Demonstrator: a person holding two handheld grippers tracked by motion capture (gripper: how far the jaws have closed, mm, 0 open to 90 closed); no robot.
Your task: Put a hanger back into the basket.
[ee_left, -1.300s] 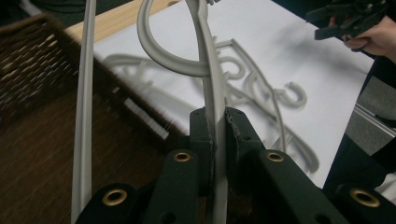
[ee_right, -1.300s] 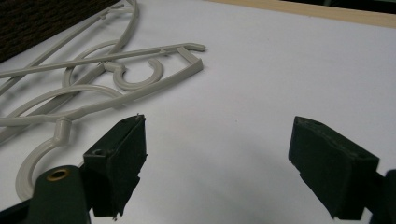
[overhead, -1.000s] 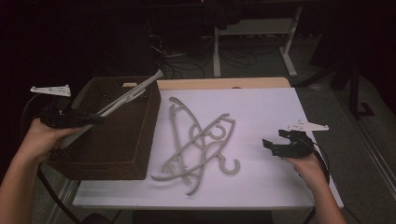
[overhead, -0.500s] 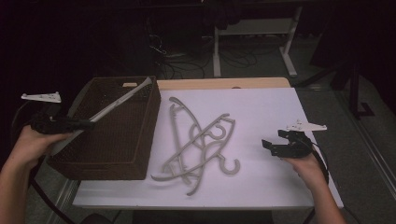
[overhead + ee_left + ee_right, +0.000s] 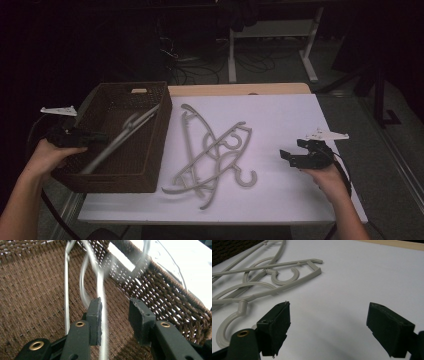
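You are holding the left tool over the near left side of the dark brown woven basket, and its jaws have just been opening: in the left gripper view the black pads are standing apart with the pale grey plastic hanger running between them, close against the left pad, blurred, so contact is hard to tell. That hanger is lying slanted inside the basket, one end low by your left hand, the other up toward the far right rim. The basket is rectangular, coarse wicker weave, with a slot handle in its far wall. You are resting the right tool on the white table at the right, jaws spread wide and gripping nothing; its pads are matte black and blocky. More grey hangers are lying in a crossed pile mid-table, just right of the basket, thin moulded bars with open curled hooks. No readable writing anywhere.
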